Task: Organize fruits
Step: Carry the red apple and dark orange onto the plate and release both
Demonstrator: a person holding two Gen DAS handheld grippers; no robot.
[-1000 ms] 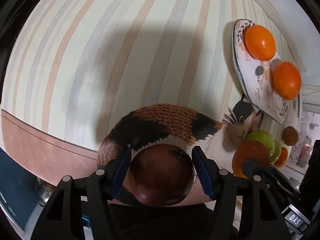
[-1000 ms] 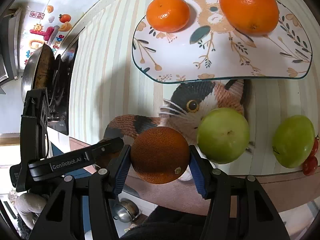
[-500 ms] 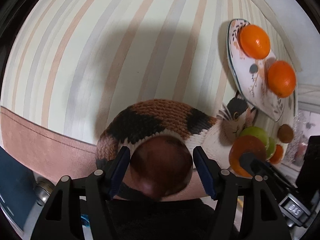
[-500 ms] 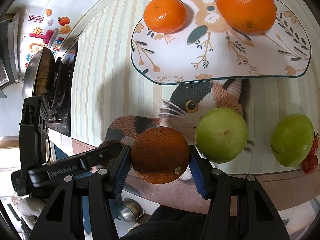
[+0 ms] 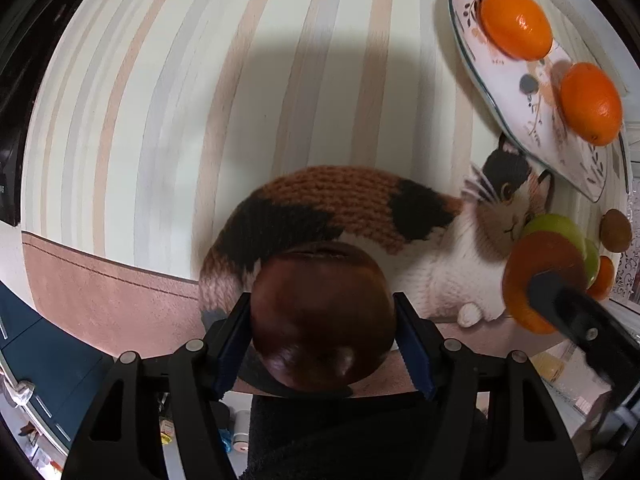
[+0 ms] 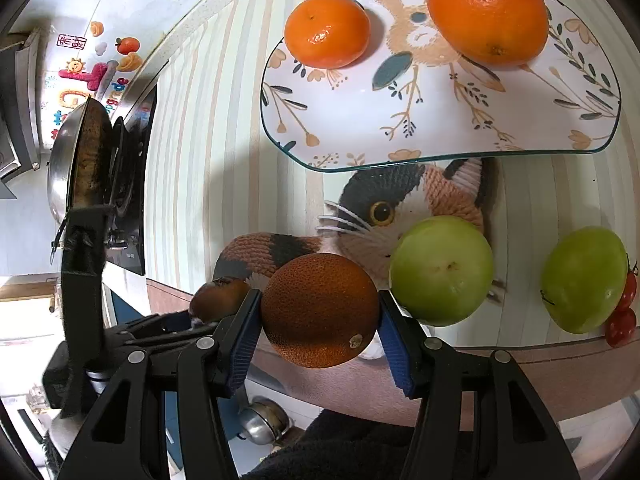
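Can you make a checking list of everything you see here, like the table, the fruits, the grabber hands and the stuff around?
Surface: striped tablecloth, cat picture.
Job's things: plate holding mandarin and orange; two green apples and cherry tomatoes on the cloth.
Clutter: kiwi.
Grippers: left gripper shut on dark red fruit; right gripper shut on dark orange.
Cables: nothing seen.
Surroundings: wok on stove, magnets.

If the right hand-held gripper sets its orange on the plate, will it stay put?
Probably, with care. The orange is round and could roll. The plate looks shallow with a raised rim, and two oranges already sit there. Its pebbled skin likely grips the pads.
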